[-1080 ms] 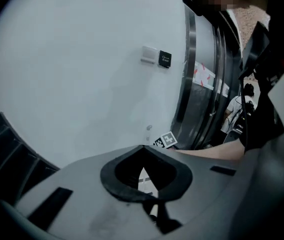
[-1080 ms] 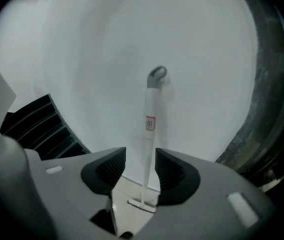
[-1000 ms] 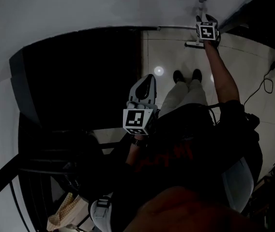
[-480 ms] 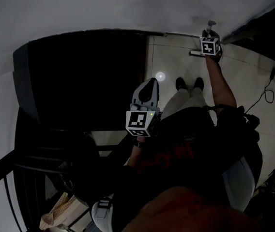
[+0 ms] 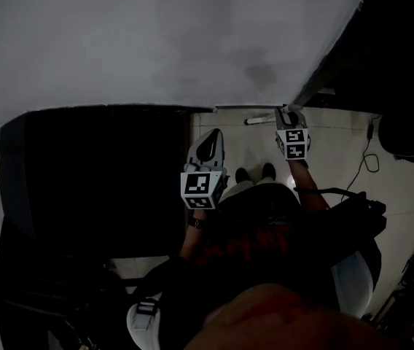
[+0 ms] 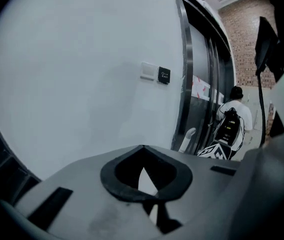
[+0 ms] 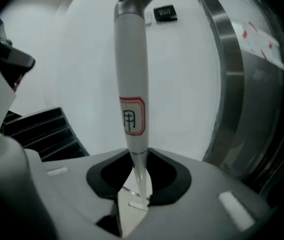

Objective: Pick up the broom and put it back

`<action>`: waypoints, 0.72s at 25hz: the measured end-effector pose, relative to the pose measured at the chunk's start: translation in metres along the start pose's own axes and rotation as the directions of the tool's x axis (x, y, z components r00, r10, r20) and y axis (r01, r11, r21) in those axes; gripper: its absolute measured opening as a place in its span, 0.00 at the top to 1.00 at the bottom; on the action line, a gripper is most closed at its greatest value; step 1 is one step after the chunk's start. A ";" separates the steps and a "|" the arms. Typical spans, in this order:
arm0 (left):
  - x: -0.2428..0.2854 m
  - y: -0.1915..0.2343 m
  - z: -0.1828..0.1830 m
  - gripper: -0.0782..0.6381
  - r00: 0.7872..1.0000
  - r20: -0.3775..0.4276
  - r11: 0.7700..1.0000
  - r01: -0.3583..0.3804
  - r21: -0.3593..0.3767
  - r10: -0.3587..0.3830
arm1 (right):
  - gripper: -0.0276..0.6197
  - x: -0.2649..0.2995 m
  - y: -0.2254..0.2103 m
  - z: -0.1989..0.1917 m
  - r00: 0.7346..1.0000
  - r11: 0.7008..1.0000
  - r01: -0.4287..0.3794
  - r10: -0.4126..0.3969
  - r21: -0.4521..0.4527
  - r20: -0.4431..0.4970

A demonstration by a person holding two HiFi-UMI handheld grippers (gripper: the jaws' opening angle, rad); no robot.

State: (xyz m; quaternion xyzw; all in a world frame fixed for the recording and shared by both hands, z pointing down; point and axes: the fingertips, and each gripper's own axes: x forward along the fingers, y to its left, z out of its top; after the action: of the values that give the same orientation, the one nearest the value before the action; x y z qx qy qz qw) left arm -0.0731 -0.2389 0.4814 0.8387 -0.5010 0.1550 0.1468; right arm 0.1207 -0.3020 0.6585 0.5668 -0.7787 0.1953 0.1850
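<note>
The broom's white handle (image 7: pixel 132 84), with a red mark on it and a grey hooked tip, stands up between the jaws of my right gripper (image 7: pixel 139 151), which are shut on its thin lower end. In the head view the right gripper (image 5: pixel 287 114) is held out in front of the person near the wall's foot, and a pale bar (image 5: pixel 260 120) shows just left of it. My left gripper (image 5: pixel 211 138) hangs to the left at about the same height. In its own view the left gripper (image 6: pixel 142 148) has its tips together and holds nothing.
A white wall (image 5: pixel 119 42) fills the front, with two small plates (image 6: pixel 154 72) on it. A dark stepped block (image 5: pixel 90 181) stands at the left. A metal door frame (image 7: pixel 229 74) rises at the right. A cable (image 5: pixel 364 159) lies on the tiled floor. A person with a backpack (image 6: pixel 230 124) stands far off.
My right gripper has come up from the floor by the wall and drawn nearer the body with the broom. The left gripper has risen a little. The head view has tilted up the wall.
</note>
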 end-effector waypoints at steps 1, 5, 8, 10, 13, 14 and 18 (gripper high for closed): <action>0.002 -0.002 0.006 0.88 1.000 0.027 1.000 0.017 -0.002 -0.017 | 0.82 -0.016 0.002 0.024 0.999 1.000 -0.005 0.006 -0.009 0.049; 0.020 -0.013 0.035 0.88 0.989 0.129 0.997 0.073 0.009 -0.074 | 0.82 -0.081 -0.003 0.124 0.964 0.999 0.011 -0.001 -0.038 0.265; 0.020 -0.007 0.048 0.89 0.986 0.164 0.999 0.031 0.021 -0.034 | 0.82 -0.116 0.010 0.171 0.933 0.999 0.016 -0.004 -0.031 0.359; 0.019 -0.002 0.053 0.89 0.985 0.173 1.000 -0.002 0.014 0.000 | 0.82 -0.138 0.021 0.190 0.912 0.999 0.029 -0.013 -0.034 0.410; 0.021 -0.001 0.063 0.89 0.980 0.198 1.000 0.005 0.007 -0.006 | 0.82 -0.167 0.030 0.213 0.880 0.998 0.033 -0.004 -0.052 0.475; 0.021 -0.001 0.068 0.89 0.977 0.211 1.000 0.015 0.010 -0.016 | 0.82 -0.175 0.032 0.220 0.872 0.998 0.029 0.002 -0.056 0.489; 0.015 -0.010 0.080 0.88 0.963 0.259 0.997 0.067 0.026 -0.071 | 0.82 -0.200 0.036 0.226 0.857 0.998 0.020 0.009 -0.052 0.514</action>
State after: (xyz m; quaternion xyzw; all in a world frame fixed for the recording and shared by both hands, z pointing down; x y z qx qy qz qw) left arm -0.0488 -0.2782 0.4136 0.8699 -0.4852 0.0429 0.0779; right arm 0.1293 -0.2461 0.3600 0.5951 -0.8034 0.0147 -0.0134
